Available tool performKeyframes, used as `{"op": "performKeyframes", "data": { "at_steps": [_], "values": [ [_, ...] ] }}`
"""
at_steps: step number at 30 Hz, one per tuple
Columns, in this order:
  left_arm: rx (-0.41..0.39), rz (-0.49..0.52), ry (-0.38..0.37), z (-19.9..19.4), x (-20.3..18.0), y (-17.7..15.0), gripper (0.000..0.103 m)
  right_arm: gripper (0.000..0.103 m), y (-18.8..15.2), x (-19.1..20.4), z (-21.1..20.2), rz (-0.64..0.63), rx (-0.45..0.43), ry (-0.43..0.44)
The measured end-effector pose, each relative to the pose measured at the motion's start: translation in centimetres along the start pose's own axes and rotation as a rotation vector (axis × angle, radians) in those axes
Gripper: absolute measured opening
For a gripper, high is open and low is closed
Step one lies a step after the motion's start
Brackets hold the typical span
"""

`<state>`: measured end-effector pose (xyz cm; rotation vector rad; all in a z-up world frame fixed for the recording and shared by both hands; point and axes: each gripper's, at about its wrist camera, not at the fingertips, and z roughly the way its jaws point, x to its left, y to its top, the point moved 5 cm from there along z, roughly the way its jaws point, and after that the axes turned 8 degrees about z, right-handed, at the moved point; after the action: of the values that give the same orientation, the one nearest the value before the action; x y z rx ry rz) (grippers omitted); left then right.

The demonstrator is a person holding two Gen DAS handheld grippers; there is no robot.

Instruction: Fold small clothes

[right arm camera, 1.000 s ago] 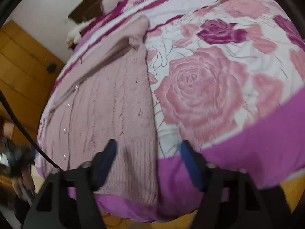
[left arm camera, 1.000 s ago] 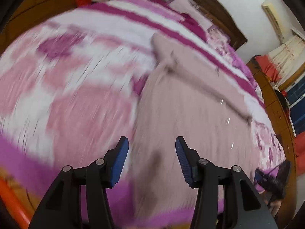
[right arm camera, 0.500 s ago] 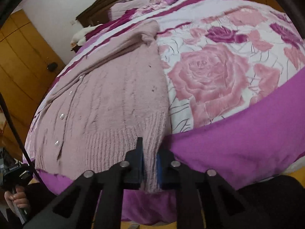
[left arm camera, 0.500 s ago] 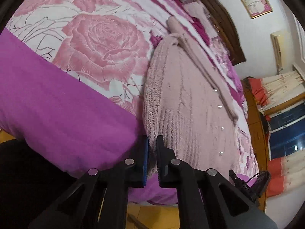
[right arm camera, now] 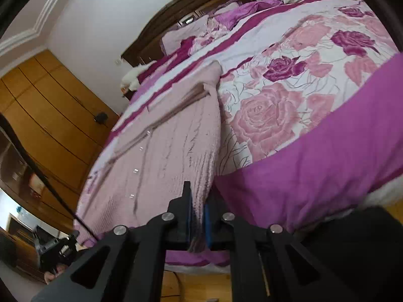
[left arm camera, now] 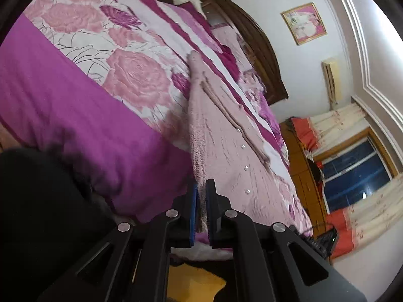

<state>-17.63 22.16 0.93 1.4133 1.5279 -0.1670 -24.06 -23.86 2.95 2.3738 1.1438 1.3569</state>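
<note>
A pale pink knitted cardigan [left arm camera: 226,148] with small white buttons lies spread on the bed; it also shows in the right wrist view [right arm camera: 163,156]. My left gripper [left arm camera: 201,188] is shut on one corner of the ribbed hem. My right gripper [right arm camera: 198,198] is shut on the opposite hem corner. Both corners are pulled off the bed's near edge, and the cardigan is stretched lengthwise toward the headboard. The other gripper shows small at the far hem corner in each view.
The bed has a purple and pink rose-print cover [left arm camera: 83,105] and a dark wooden headboard [right arm camera: 191,5]. A wooden wardrobe [right arm camera: 50,115] stands on one side. A window with curtains [left arm camera: 352,176] is on the other. Yellow-brown floor [left arm camera: 196,284] lies below the bed's edge.
Both grippers went from open above the hem to shut on its corners. They have since drawn the hem back over the bed's edge, and both views now tilt lower.
</note>
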Motion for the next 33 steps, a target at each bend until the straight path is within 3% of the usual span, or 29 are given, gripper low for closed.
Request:
{"op": "performKeyframes", "data": {
  "at_steps": [3,8,13,17,19,22,26,29,33],
  "values": [
    [-0.003,0.033,0.018,-1.9,-0.9,-1.4,0.000,0.008,-0.2,-0.1,-2.0,-0.002,-0.019,0.012],
    [-0.023,-0.009,-0.006,-5.5,-0.9,-2.9,0.000,0.008,-0.7,-1.0,-6.1,0.013,-0.031,0.027],
    [-0.006,0.043,0.058,-8.3,-2.2,-5.0,0.000,0.008,-2.6,-0.6,-10.1,-0.039,-0.064,0.053],
    [-0.027,0.040,0.055,-8.8,-2.4,-3.7,0.000,0.008,-3.6,0.6,-11.4,-0.094,-0.087,0.048],
    [-0.042,0.060,0.042,-8.3,-2.9,-1.5,0.000,0.008,-2.6,0.9,-10.8,-0.094,-0.096,0.057],
    [-0.080,0.131,0.145,-7.2,-3.9,2.6,0.000,0.008,0.2,1.4,-9.2,-0.081,-0.084,0.096],
    [-0.087,0.136,0.164,-4.1,-4.7,8.3,0.000,0.008,4.9,2.6,-6.7,-0.114,-0.112,0.116],
    [-0.118,0.132,0.158,-1.1,-5.4,12.8,0.000,0.008,9.2,3.4,-2.9,-0.117,-0.126,0.135],
    [-0.112,0.207,0.197,4.1,-6.2,17.7,0.000,0.008,13.9,4.1,2.2,-0.178,-0.116,0.085]
  ]
}}
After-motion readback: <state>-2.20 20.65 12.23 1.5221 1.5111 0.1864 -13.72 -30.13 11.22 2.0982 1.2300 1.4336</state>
